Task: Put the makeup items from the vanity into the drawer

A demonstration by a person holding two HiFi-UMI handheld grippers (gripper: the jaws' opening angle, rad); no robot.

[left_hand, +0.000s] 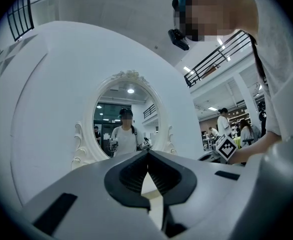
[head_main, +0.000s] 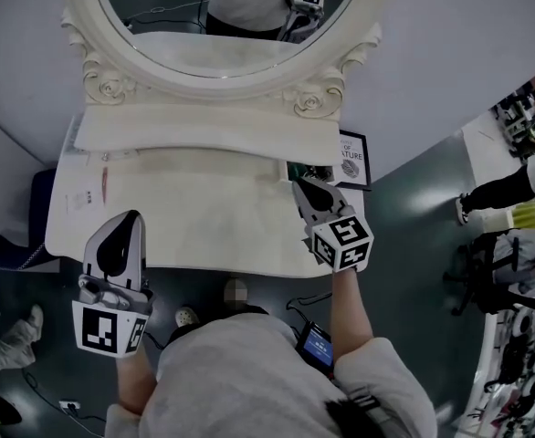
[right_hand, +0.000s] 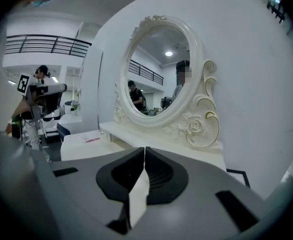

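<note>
The left gripper (head_main: 129,219) and right gripper (head_main: 298,183) are hovering above the desk (head_main: 204,222), both pressing their jaws together, empty. An oval mirror (head_main: 204,26) is standing ahead of them.

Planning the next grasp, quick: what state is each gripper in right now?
Left gripper: closed, holding nothing.
Right gripper: closed, holding nothing.

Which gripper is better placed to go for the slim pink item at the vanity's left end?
Left, probably. The left gripper hovers at the vanity's left front edge, on the pink item's side; the right gripper is over the right end. Both are shut and empty.
</note>
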